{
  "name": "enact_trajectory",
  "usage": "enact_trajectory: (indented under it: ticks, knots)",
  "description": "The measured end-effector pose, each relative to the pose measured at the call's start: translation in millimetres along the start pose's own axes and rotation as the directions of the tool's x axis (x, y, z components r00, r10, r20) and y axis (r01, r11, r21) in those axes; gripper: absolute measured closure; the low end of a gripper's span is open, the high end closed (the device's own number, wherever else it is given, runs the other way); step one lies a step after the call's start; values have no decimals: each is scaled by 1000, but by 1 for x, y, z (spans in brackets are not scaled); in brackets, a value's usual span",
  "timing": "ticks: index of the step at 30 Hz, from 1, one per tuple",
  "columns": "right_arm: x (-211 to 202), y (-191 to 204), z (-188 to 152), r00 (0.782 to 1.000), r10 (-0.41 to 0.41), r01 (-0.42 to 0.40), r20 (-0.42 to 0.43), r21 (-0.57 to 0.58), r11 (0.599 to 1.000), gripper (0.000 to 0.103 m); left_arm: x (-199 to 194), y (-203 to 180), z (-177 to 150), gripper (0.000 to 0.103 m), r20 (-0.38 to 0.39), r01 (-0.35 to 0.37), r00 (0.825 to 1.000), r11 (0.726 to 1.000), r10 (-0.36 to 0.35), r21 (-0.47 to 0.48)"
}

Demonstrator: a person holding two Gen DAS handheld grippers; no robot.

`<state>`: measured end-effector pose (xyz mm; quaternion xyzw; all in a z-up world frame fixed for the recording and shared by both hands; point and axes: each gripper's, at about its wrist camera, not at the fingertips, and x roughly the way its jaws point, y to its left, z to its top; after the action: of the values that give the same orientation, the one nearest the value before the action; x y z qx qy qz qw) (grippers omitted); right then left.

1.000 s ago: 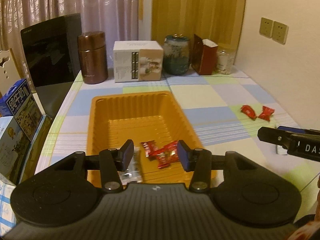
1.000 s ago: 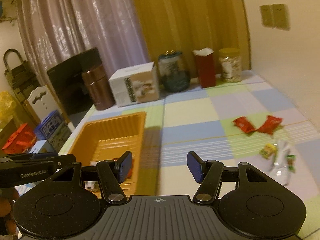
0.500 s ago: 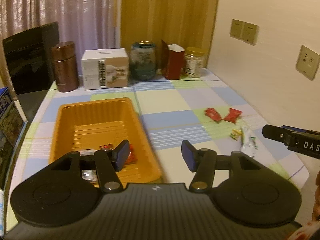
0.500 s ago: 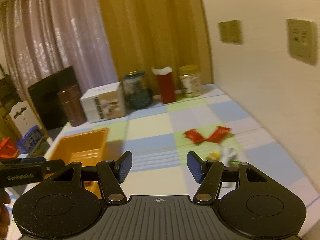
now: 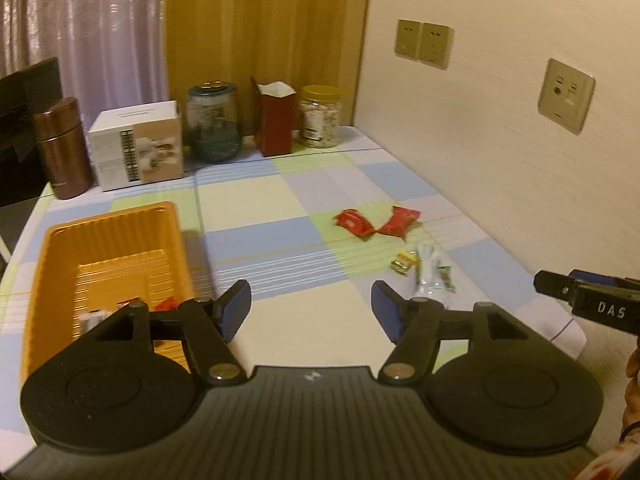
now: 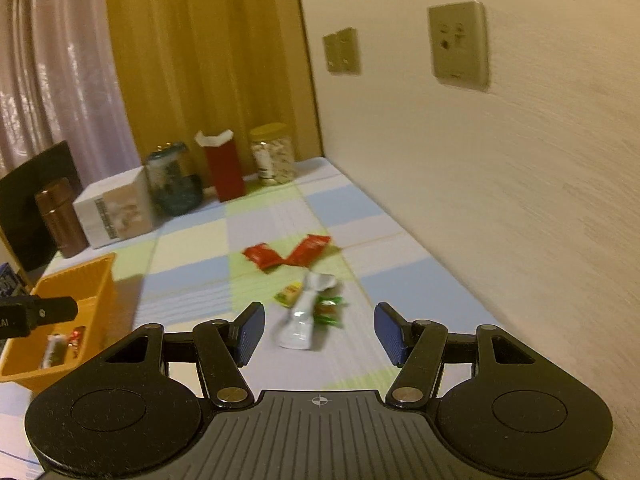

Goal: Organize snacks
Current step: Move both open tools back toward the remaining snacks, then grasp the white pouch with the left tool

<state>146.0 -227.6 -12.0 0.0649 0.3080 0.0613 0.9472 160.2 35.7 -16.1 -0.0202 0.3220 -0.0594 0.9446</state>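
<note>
An orange tray (image 5: 60, 248) sits on the checked tablecloth at the left and holds a few snack packets (image 6: 60, 346); it also shows in the right wrist view (image 6: 96, 280). Two red packets (image 5: 376, 222) (image 6: 288, 254) lie on the cloth to the right. Nearer lie a white packet (image 6: 302, 318) (image 5: 426, 272), a yellow candy (image 6: 289, 293) and a green candy (image 6: 330, 308). My left gripper (image 5: 311, 311) is open and empty above the cloth, right of the tray. My right gripper (image 6: 319, 333) is open and empty, just short of the white packet.
Along the back stand a brown flask (image 5: 62, 148), a white box (image 5: 138, 146), a dark glass jar (image 5: 214, 122), a red carton (image 5: 276, 118) and a yellow-lidded jar (image 5: 320, 116). The wall (image 6: 500, 180) with sockets runs close along the table's right edge.
Both grippers have swung right, away from the tray and toward the loose snacks. The left gripper has left the tray empty-handed. The right gripper now faces the white packet.
</note>
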Motion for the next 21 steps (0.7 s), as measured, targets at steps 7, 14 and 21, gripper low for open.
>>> enact_trajectory:
  ticks: [7,14,21]
  knots:
    - [22,-23,-8,999,-19,20,-31,9,1000,42,42,-29,0,39,-26,59,998,998,-59,22]
    - [54,-44,-13,997,-34,35,-68,15,999,42,97,-58,-6,39,-81,157,984,988,-156,4]
    - [82,-65,-15,995,-43,46,-89,39,998,42,149,-89,-16,39,-133,214,969,977,-211,11]
